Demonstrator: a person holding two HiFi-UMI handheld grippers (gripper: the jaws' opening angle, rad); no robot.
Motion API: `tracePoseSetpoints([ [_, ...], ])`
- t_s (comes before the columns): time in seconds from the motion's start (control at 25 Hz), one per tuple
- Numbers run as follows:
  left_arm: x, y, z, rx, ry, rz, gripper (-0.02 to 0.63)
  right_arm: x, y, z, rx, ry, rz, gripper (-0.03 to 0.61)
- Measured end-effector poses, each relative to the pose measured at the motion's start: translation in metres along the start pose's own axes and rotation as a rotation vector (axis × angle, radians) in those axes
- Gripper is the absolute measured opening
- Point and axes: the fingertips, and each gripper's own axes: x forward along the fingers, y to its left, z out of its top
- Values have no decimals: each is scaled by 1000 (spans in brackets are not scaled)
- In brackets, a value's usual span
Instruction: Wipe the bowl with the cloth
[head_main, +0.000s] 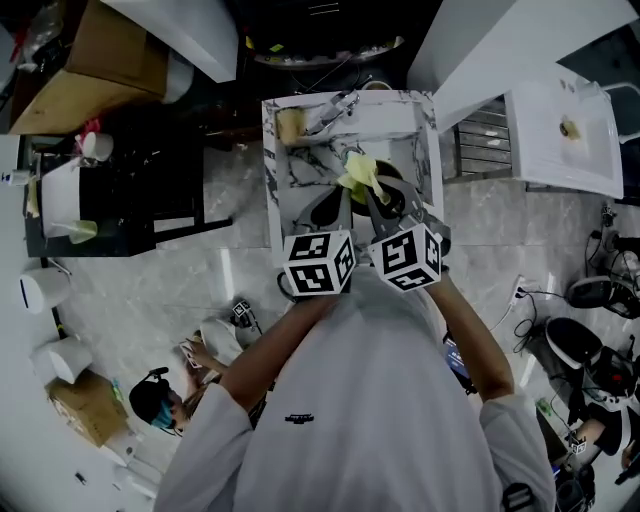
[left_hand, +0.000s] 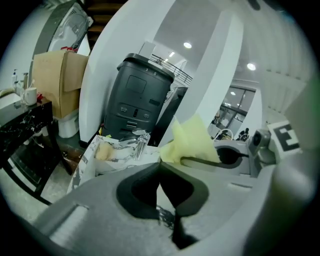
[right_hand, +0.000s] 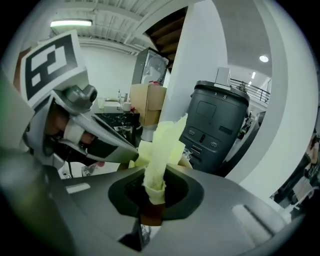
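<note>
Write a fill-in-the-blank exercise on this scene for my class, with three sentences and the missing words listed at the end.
1. The right gripper has its jaws pinched on a yellow ___.
2. The jaws of the left gripper are ___ (open or shut).
3. Both grippers are over a small table whose white top has a ___ pattern.

Missing words: cloth; shut; marble.

Nothing legible. Only black-and-white square code patterns on my left gripper's white marker cube (head_main: 320, 263) and right gripper's white marker cube (head_main: 407, 256). Small dark print on my white shirt (head_main: 350, 400): unreadable.
</note>
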Motion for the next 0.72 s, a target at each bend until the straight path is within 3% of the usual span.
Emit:
tracePoseSetpoints([
  [0.24,-6,-4,1,75,-7,-36,6,4,-6,-6,2,71,-85,32],
  [0.44,-12,2,1,62,-15,-41,6,-2,-10,-14,25,110,-149,32],
  [0.72,-13,13,5,11,-6,-63,6,-14,-1,-12,30,153,-164,32],
])
